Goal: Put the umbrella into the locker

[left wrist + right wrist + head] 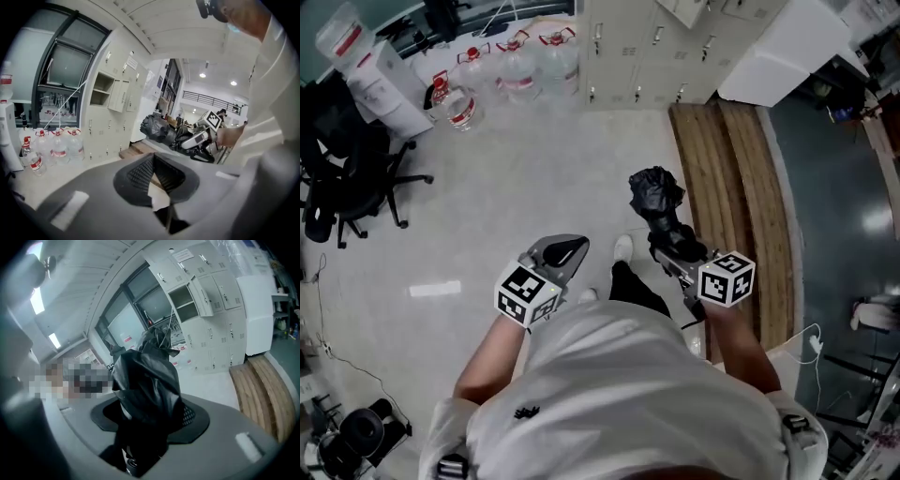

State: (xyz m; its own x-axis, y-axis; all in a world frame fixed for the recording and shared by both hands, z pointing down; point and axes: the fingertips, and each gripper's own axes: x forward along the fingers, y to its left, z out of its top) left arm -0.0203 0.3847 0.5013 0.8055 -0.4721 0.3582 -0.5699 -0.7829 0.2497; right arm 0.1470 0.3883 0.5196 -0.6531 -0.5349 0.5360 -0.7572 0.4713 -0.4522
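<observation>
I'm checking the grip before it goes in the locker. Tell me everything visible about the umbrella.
The umbrella is black, folded short, its thin glossy fabric bunched and crumpled. The right tool is shut on its lower end; the bundle sticks out forward past the jaws, held in air above the floor, touching nothing else.

The umbrella (656,195) is black, the lockers (637,47) cream, the bench (741,187) brown-striped, the water bottles (520,70) clear with red caps.

Pale floor (506,178) holds wooden bench (736,197), office chair (347,178).
</observation>
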